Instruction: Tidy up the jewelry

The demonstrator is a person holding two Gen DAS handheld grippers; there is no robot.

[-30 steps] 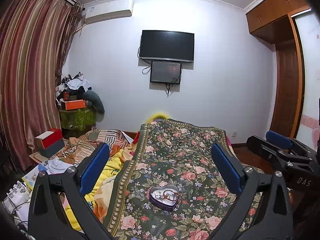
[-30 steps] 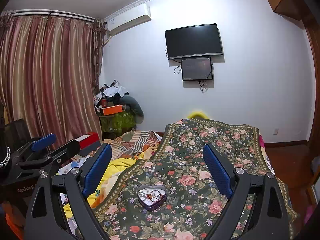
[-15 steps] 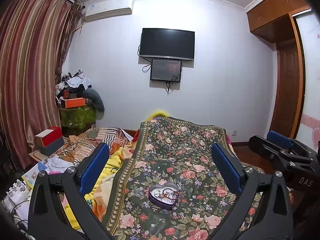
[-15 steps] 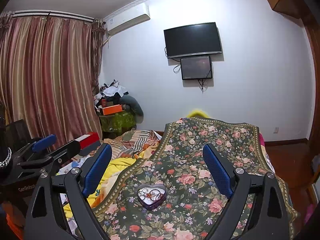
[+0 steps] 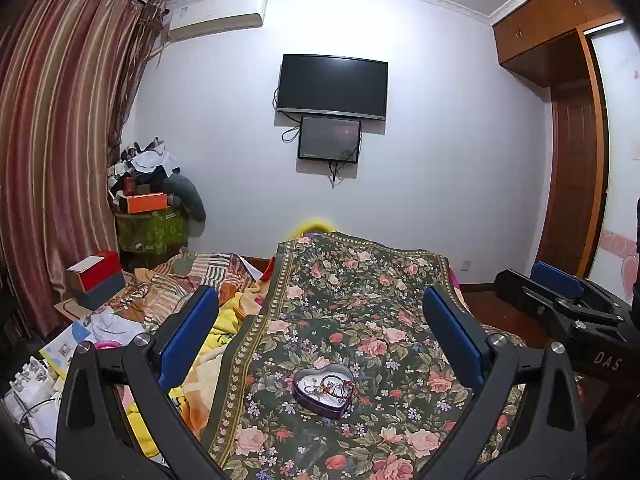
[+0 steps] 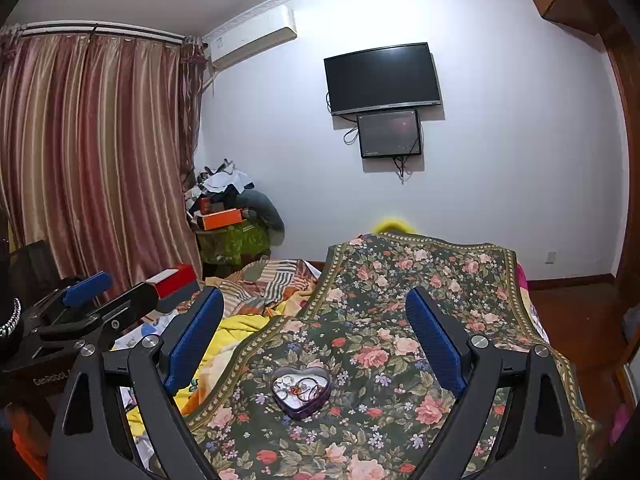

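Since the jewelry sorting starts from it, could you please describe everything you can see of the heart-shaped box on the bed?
The heart-shaped box is a shallow, lidless tin, seemingly metal, with dark purple walls and a pale lining. It lies flat and open on the floral bedspread, its point towards the cameras. Inside is a loose tangle of jewelry: silvery rings or hoops, thin dark loops and a reddish beaded strand; single pieces are too small to identify. Only the bedspread touches it; both grippers are open and clear of it.

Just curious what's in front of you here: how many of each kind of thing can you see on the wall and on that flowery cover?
Wall screens: 2, a large one and a small one
Air conditioner: 1
Heart-shaped tin on the floral cover: 1
Total: 4
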